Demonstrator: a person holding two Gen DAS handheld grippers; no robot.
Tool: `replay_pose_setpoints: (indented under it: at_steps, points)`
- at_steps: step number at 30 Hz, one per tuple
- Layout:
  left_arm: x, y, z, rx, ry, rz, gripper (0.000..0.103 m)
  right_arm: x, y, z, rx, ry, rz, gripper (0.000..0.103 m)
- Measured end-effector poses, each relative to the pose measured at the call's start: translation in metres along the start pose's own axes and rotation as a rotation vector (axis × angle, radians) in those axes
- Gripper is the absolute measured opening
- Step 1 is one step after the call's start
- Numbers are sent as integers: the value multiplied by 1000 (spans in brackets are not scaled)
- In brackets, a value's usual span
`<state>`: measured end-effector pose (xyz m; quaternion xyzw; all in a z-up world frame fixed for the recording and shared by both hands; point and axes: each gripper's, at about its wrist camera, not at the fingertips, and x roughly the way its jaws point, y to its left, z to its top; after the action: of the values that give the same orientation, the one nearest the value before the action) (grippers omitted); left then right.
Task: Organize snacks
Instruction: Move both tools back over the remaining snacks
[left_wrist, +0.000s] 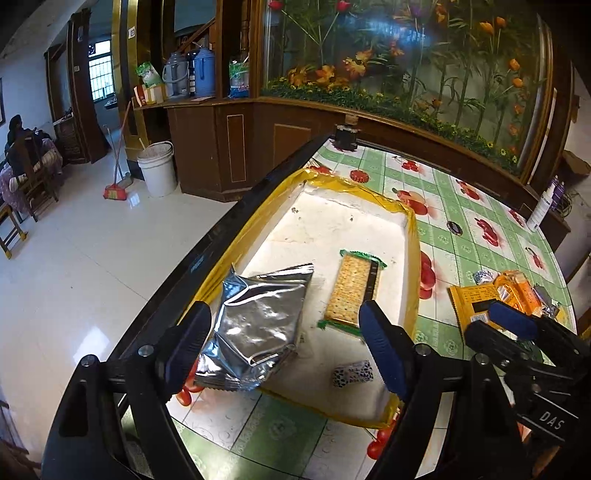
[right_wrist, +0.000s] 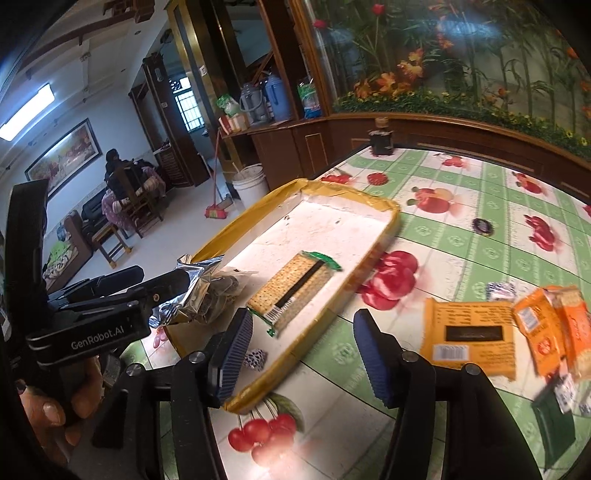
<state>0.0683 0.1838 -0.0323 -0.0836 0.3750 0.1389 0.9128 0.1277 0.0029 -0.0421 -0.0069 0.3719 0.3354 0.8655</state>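
The left gripper (left_wrist: 286, 345) tilts downward over the tray (left_wrist: 412, 236), jaws apart, silver bag (left_wrist: 255, 325) at 9 o'clock; the right gripper (right_wrist: 303, 354) tilts down likewise, jaws apart and empty.

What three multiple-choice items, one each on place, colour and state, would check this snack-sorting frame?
1. Where does the cracker packet lie?
A. In the tray
B. On the tablecloth
C. In a claw

2. What colour is the tray rim?
A. Blue
B. Yellow
C. Red

3. How does the left claw stand?
A. Shut on the silver bag
B. Shut, empty
C. Open

Key: 1 A, the packet lies flat on the tray's white floor. 2 B, yellow tape runs round the rim. 3 C, its pads stand apart and the silver bag lies loose, partly over the tray's edge.
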Motion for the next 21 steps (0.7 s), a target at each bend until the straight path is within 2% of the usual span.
replay_pose_setpoints:
  at_steps: [6, 21]
  points:
    - [-3, -16, -6, 23, 26, -50, 83, -29, -15, -13, 33, -22, -34, 61]
    - [-32, -69, -17, 151, -19, -84, 83, -98, -73, -62, 141, -56, -161, 68]
